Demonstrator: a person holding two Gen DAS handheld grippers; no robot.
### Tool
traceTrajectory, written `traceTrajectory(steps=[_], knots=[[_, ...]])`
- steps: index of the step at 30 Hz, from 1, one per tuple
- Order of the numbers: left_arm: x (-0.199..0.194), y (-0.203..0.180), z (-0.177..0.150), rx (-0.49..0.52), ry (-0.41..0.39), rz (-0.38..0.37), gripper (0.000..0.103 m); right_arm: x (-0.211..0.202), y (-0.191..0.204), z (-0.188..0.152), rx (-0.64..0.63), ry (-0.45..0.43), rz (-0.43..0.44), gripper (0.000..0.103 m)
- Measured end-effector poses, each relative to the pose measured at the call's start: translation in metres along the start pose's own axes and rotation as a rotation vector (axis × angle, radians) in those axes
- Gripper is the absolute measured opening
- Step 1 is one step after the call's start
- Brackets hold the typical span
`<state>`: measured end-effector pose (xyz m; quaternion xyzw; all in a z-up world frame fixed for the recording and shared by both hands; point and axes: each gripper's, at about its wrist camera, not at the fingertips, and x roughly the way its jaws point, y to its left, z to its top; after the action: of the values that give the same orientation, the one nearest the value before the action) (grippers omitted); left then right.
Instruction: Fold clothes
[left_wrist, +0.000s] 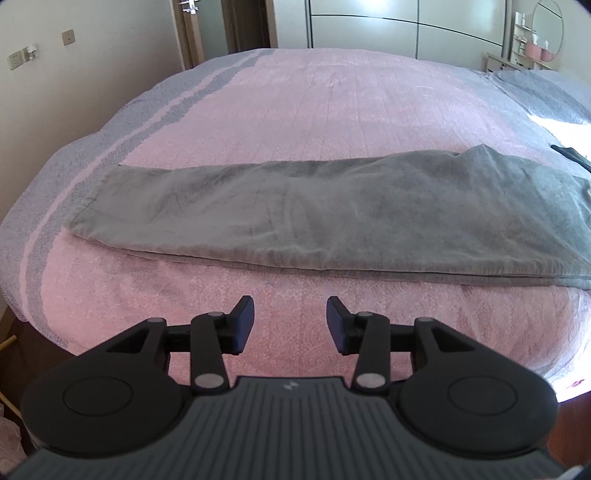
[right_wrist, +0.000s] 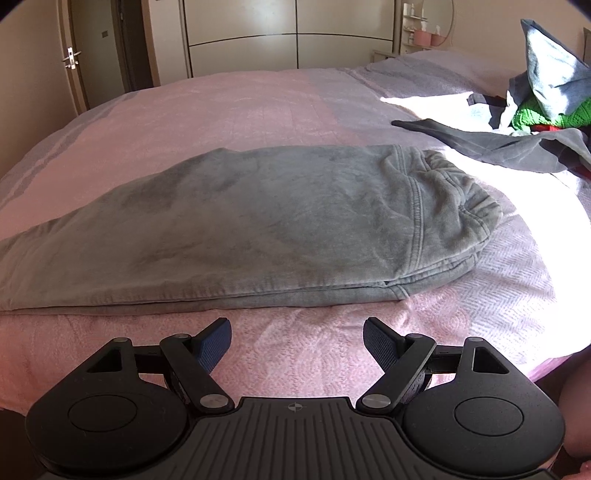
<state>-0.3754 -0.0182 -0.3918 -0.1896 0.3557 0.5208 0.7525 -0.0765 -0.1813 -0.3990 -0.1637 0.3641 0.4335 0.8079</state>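
The grey trousers (left_wrist: 325, 218) lie folded lengthwise across the pink bedspread (left_wrist: 314, 107), and no view shows them whole. In the left wrist view the waist end is cut off at the right edge of the picture; in the right wrist view the leg end runs out at the left edge. The gathered waistband (right_wrist: 461, 192) is seen only from the right wrist. Beyond the trousers, toward the pillow side, a pile of other clothes (right_wrist: 535, 110) lies partly in strong sunlight, and its single pieces are hard to tell apart.

The left claw (left_wrist: 290, 323) hovers over bare bedspread just in front of the near long edge of the trousers, released, with nothing between its pads. The right claw (right_wrist: 297, 345) hovers likewise in front of the trousers' near edge, close to the waist end, spread wide and empty.

Behind the trousers the bedspread is free up to the far edge of the bed. In front of them only a narrow strip remains before the bed's near edge.
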Motion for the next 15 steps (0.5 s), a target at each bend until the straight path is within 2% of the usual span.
traceTrajectory(steps=[15], knots=[[0.024, 0.006, 0.011, 0.001, 0.026, -0.020, 0.039, 0.018, -0.005, 0.002, 0.025, 0.025, -0.032, 0.081]])
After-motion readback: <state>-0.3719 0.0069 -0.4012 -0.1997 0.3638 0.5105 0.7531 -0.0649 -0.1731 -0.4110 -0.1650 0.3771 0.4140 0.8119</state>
